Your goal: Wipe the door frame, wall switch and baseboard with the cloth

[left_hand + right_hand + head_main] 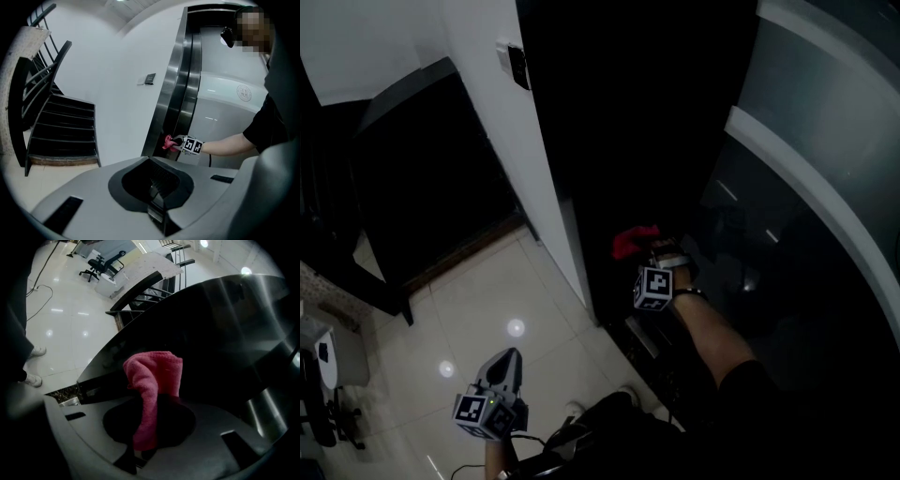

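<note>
You have two grippers, one cloth and one wall switch to work with. At far left a single dark staircase (pixel 61 126) fills the corner, with pale tiled floor (pixel 497 309) lying open in front of it. Your left gripper (pixel 508 361) hangs low over that floor, well apart from the wall, its jaws drawn together on nothing. Next comes the white wall (pixel 487 141), which carries the wall switch (pixel 517 66) high up; its edge meets the dark metal door frame (pixel 161 112). The cloth (pixel 154 378) sits low against that frame: pink, nubbly, bunched into a folded wad with a tail hanging down between the jaws. Your right gripper (pixel 654 248) is clamped on it, your arm stretched forward. To the right, a pale door panel (pixel 220 117) closes the space in
</note>
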Available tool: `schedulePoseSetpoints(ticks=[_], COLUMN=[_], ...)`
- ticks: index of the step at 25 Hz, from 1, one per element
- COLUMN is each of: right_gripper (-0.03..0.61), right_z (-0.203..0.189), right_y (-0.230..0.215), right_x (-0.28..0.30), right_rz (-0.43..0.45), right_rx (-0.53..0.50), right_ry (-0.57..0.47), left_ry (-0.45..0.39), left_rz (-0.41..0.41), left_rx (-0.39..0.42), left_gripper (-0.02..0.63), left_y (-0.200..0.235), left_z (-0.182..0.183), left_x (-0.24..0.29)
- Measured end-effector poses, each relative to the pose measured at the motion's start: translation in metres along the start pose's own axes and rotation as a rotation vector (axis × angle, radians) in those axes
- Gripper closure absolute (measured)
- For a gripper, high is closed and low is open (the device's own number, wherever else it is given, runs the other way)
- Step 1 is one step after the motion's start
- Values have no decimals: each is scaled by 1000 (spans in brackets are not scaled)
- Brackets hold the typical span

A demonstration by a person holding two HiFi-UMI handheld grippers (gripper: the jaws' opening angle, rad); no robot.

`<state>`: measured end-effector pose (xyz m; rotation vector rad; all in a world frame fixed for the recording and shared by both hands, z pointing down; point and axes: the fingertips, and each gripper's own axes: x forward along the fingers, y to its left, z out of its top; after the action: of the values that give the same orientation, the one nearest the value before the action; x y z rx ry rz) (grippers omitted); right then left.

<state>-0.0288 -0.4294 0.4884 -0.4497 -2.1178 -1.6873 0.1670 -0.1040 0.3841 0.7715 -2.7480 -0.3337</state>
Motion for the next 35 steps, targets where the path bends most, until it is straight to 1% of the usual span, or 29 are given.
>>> schedulePoseSetpoints(ticks=[3, 5, 7, 9, 12, 14, 16, 19, 22, 26, 29, 32, 35], right_gripper=[515, 515, 515, 515, 515, 515, 515, 515, 515, 515, 515, 515, 515], right_z=[2, 5, 8, 14, 31, 47, 66, 95, 112, 121, 124, 124, 120], right_y=[-5, -20, -47, -88, -168, -220, -262, -302, -325, -337, -325, -305, -278], right_x=[-10, -23, -41, -67, -120, -156, -187, -219, -230, -228, -217, -204, -185], right_rz=[-20, -68, -135, -234, -436, -545, -617, -682, -709, -702, -676, -645, -596], right_rx=[3, -25, -45, -34, 4, 41, 53, 16, 4, 57, 60, 22, -12], right_ry=[-25, -42, -57, -96, -197, -262, -317, -359, -388, -422, -430, -420, -406], left_ry=[-1, -6, -17, -33, -55, -75, -102, -138, -164, -200, -217, -199, -191], left_rz=[-18, -36, -56, -78, -107, -121, -129, -122, -119, -118, -100, -64, -70], left_rx=[9, 18, 30, 39, 49, 49, 50, 53, 47, 38, 9, 23, -6], left_gripper=[617, 617, 617, 617, 617, 617, 617, 617, 617, 617, 617, 617, 617], left_y=[-2, -6, -11, -15, -21, -21, -21, -18, -16, -11, -3, 0, -1], left_z=[-3, 1, 7, 13, 22, 28, 36, 47, 55, 63, 58, 55, 45], left_x=[3, 6, 9, 12, 13, 14, 13, 10, 5, -6, -14, -20, -22])
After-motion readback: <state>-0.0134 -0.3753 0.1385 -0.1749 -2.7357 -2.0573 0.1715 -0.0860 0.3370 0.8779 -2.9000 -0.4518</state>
